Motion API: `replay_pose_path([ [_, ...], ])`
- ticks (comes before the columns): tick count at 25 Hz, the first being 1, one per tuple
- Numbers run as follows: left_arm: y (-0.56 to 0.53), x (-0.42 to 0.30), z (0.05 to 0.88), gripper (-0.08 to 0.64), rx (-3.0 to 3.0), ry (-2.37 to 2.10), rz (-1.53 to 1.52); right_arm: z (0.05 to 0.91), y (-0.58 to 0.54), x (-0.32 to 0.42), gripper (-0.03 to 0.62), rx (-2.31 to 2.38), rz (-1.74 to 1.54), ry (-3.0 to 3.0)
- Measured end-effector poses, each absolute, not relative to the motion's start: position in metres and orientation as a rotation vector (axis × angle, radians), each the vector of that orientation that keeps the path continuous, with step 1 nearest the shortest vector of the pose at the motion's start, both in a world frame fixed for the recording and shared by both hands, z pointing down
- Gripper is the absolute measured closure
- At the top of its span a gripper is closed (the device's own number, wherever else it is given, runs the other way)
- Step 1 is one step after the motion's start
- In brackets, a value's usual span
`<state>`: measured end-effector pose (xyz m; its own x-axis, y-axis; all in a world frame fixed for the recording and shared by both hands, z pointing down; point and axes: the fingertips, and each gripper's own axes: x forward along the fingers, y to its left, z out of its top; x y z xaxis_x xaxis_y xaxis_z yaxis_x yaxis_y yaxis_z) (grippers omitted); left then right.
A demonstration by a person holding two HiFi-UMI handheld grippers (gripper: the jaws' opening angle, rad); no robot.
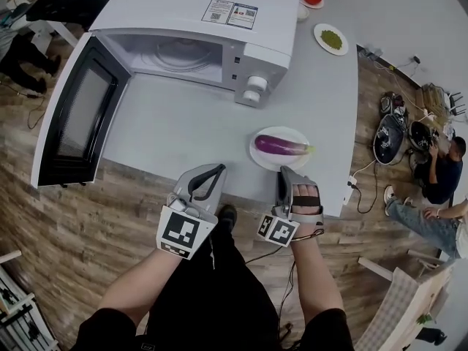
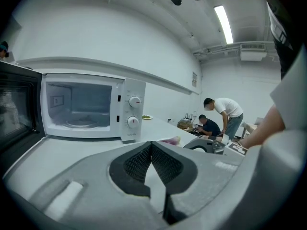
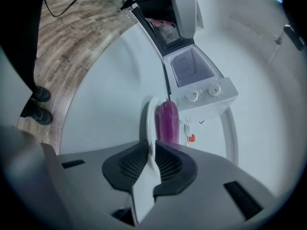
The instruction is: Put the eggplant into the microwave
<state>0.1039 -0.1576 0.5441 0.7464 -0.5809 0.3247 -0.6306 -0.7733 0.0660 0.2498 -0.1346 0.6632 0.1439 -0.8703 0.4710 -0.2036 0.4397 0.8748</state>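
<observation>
Eggplant (image 1: pixel 281 145): on its plate (image 1: pixel 256 156), outside the microwave (image 1: pixel 183 9). Door (image 1: pixel 73 115): already open. Right gripper (image 1: pixel 286 172): we read its jaws clamped on the plate rim. Left gripper (image 1: pixel 216 170): jaws together, empty. Remaining, we judge: lifting and carrying inside.

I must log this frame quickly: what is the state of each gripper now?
Left gripper: closed, holding nothing.
Right gripper: closed on the rim of the plate that carries the eggplant.

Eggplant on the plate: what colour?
Glossy purple eggplant, pale green stem end; head view shows it best.
</observation>
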Motion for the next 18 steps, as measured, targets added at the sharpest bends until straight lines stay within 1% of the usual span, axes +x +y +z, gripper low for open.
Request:
replay_pose_path([
  [3,-0.15,0.102,0.541,0.552,2.779,-0.944,0.434,0.665,-0.134,0.249,0.56,1.023,-0.642,-1.351],
  [18,-0.153,0.077,0.54,0.552,2.78,-0.963,0.449,0.65,-0.139,0.244,0.572,1.054,-0.715,-1.297],
])
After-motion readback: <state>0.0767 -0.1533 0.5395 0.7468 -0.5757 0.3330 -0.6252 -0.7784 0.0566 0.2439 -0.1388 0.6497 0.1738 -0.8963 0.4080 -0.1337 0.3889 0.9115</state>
